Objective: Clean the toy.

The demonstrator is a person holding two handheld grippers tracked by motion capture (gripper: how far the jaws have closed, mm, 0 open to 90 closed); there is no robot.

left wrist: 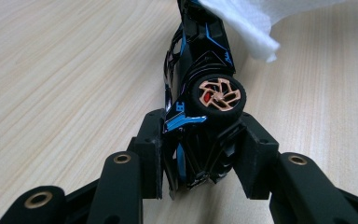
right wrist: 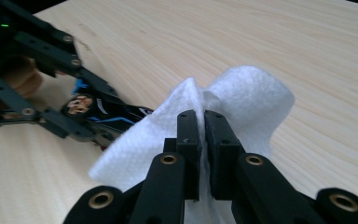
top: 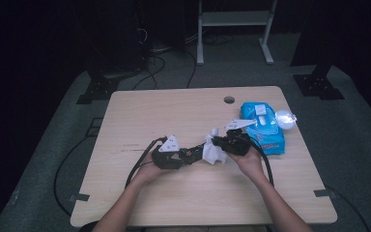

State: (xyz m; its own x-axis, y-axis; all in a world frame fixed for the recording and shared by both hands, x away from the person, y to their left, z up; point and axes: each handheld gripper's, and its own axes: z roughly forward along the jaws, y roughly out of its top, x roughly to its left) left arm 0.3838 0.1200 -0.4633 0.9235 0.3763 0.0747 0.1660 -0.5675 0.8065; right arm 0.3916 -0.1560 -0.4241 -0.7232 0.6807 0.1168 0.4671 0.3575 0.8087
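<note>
A black toy car with blue trim and copper wheels [left wrist: 200, 93] is clamped by its rear in the left gripper [left wrist: 198, 154], just above the light wooden table [top: 174, 111]. A white tissue [right wrist: 242, 93] is pinched between the right gripper's [right wrist: 202, 140] closed jaws and touches the car's far end — wiping appears underway, not finished.

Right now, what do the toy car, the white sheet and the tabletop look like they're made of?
Black-and-blue toy car: glossy hard plastic probably, sharp reflections; matte, rubber-like tyre around a copper-coloured rim.
White sheet: soft fibrous wipe or tissue, dimpled texture, drapes in folds.
Pale tabletop: wood-grain surface, matte; solid wood or laminate, unclear.
</note>
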